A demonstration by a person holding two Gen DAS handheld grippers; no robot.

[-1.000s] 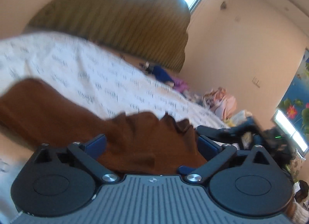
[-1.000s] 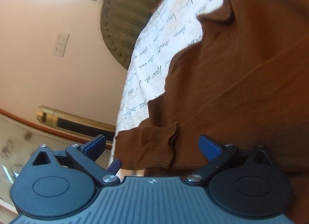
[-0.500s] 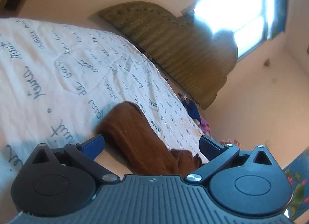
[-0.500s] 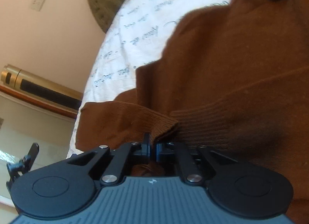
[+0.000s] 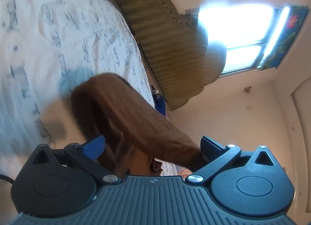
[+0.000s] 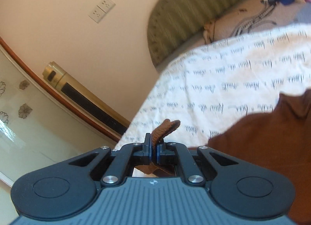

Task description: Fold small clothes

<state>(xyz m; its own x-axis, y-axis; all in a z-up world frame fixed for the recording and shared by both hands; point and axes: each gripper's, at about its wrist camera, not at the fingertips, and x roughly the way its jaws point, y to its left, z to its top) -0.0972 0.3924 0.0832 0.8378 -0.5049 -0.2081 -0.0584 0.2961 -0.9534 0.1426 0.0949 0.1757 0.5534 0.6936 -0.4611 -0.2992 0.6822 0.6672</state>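
The right gripper [image 6: 153, 150] sits at the lower centre of the right wrist view with its blue-padded fingers pressed together on a small tab of the brown knitted sweater [image 6: 272, 137]; a fold of the fabric pokes up above the pads, and the body of the garment fills the lower right of the frame, lying on the white bedsheet printed with dark script [image 6: 223, 81]. That pinch looks meant to carry an edge or cuff across for a fold. In the left wrist view the left gripper [image 5: 152, 145] is spread wide, its jaws standing either side of a long brown sleeve-like stretch of the sweater that runs from mid-frame down between them; nothing is clamped there. It seems poised to close on that stretch. The ribbed olive-green headboard [image 5: 169, 46] rises at upper centre.
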